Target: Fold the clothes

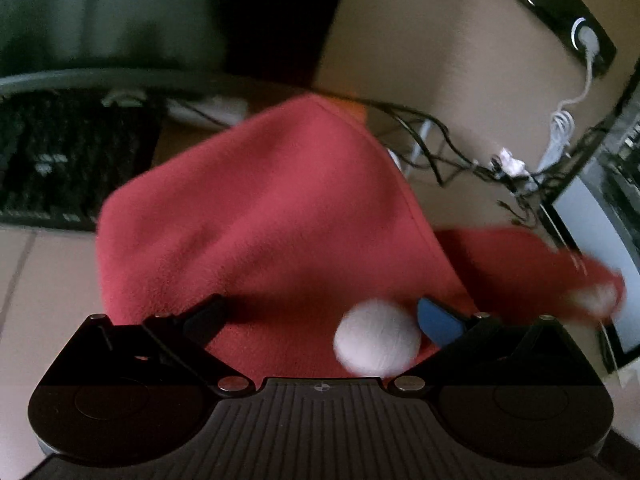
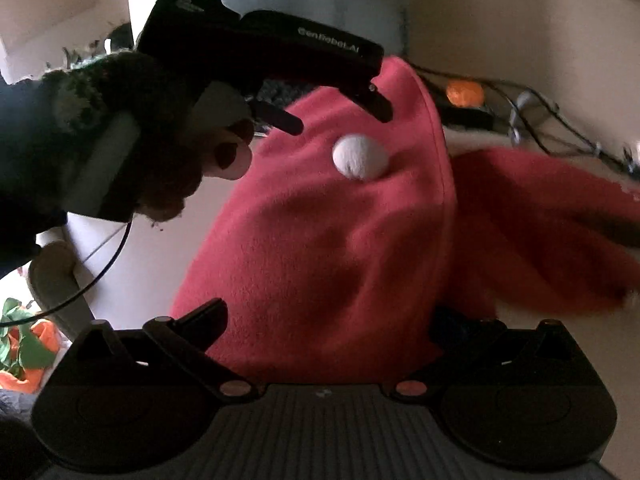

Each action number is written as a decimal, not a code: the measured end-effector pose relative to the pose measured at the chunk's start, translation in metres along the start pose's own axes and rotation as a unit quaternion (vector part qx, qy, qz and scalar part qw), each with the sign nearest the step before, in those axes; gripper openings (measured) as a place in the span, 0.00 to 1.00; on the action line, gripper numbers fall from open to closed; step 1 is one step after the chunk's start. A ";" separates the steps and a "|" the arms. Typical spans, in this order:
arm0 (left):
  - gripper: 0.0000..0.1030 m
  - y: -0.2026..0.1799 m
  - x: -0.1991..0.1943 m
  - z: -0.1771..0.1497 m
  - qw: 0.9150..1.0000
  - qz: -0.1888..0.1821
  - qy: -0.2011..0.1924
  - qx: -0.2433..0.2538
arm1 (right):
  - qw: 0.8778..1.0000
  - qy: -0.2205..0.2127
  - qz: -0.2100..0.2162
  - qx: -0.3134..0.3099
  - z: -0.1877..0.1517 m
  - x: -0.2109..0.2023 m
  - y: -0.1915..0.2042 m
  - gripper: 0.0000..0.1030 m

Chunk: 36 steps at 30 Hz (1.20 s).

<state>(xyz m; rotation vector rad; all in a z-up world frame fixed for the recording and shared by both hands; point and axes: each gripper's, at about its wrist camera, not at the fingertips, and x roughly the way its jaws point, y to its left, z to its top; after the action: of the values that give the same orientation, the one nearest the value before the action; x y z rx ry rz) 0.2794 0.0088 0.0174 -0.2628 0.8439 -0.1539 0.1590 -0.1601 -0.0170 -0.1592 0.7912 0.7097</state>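
A red fleece garment [image 1: 256, 216] [image 2: 320, 248] with a white pom-pom [image 1: 376, 340] [image 2: 360, 158] lies bunched on the beige table [image 1: 440, 60]. One red sleeve [image 1: 532, 268] [image 2: 560, 232] trails off to the right and is blurred. My left gripper [image 1: 324, 316] is open, the fabric spreading between its wide-set fingers. In the right wrist view the left gripper [image 2: 338, 120] hangs just above the far part of the garment, near the pom-pom. My right gripper [image 2: 330, 316] is open at the near edge, with the fleece between its fingers.
A black keyboard [image 1: 60, 160] sits at the left. Tangled cables [image 1: 460, 152] and a black power strip [image 1: 568, 12] lie beyond the garment. An orange round object [image 2: 464, 92] sits at the back. A hand [image 2: 168, 160] in a dark sleeve holds the left gripper.
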 end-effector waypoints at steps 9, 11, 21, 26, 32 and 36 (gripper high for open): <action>1.00 -0.042 -0.038 -0.022 0.997 -0.068 0.017 0.035 | 0.964 -0.089 -0.245 0.046 0.009 -0.090 -0.130 1.00; 1.00 -0.061 -0.035 -0.036 0.994 -0.093 0.034 0.053 | 0.950 -0.070 -0.302 0.035 0.017 -0.077 -0.157 1.00; 1.00 -0.102 -0.013 -0.095 0.974 -0.082 0.079 0.198 | 0.926 -0.063 -0.354 0.113 0.032 -0.042 -0.208 1.00; 1.00 -0.070 -0.035 -0.094 0.968 -0.090 0.115 0.203 | 0.926 -0.131 -0.319 0.155 0.024 -0.107 -0.195 1.00; 1.00 -0.031 -0.075 -0.097 0.959 -0.095 0.140 0.225 | 0.926 -0.031 -0.346 0.146 -0.009 -0.082 -0.187 1.00; 1.00 -0.037 -0.104 -0.079 0.959 -0.134 0.110 0.223 | 0.930 -0.013 -0.317 0.184 -0.030 -0.086 -0.191 1.00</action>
<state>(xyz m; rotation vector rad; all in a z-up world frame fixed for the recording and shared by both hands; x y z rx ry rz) 0.1500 -0.0150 0.0527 0.0702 0.9666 -0.6283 0.2212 -0.3620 -0.0021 -0.0571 0.7744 -0.0535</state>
